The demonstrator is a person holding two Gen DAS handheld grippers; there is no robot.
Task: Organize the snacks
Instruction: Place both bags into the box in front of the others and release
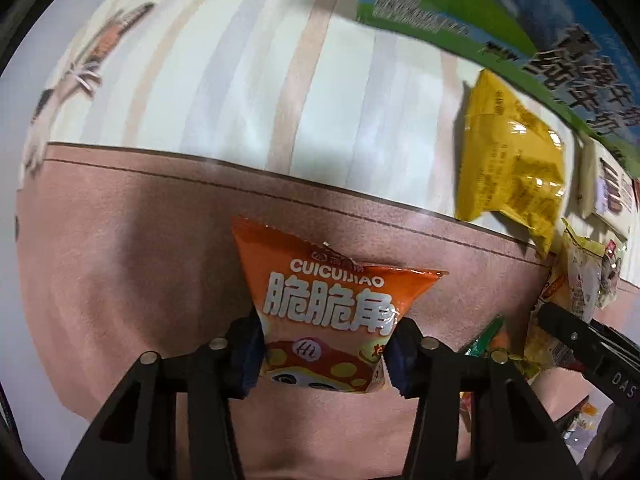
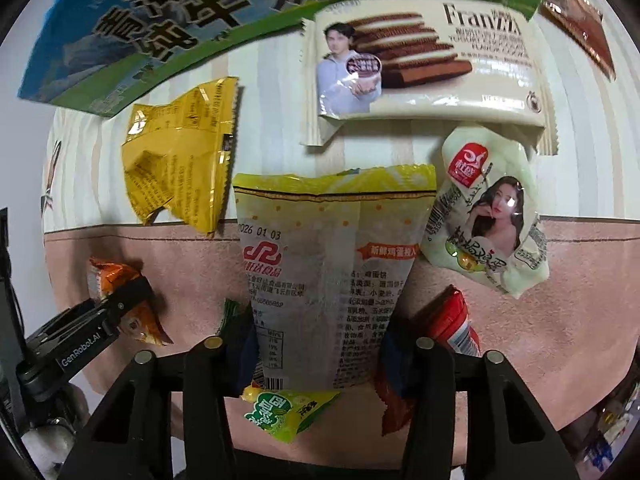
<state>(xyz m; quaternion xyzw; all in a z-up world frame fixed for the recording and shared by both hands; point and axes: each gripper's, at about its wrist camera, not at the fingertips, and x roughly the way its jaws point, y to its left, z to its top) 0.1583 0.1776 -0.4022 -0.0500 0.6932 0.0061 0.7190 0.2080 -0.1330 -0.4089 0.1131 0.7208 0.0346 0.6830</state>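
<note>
- Orange crisp packet [image 1: 324, 312] is pinched at its lower half between the left gripper [image 1: 322, 354] jaws, above the pink cloth [image 1: 132, 280].
- Right gripper [image 2: 316, 354] jaws clamp the pale-yellow egg-cake packet [image 2: 324, 272]; hold it by the middle and lift straight, I'd say, so the green packet [image 2: 280, 412] beneath isn't dragged.
- Striped cloth [image 2: 280, 152] beyond carries the wafer pack [image 2: 428, 68], the yellow packet [image 2: 180, 156] and the milk carton [image 2: 160, 28].

Orange foil crisp packet [image 1: 320, 312] pinched upright over pink cloth; pale yellow-topped egg-cake packet [image 2: 328, 272] gripped among scattered snacks
</note>
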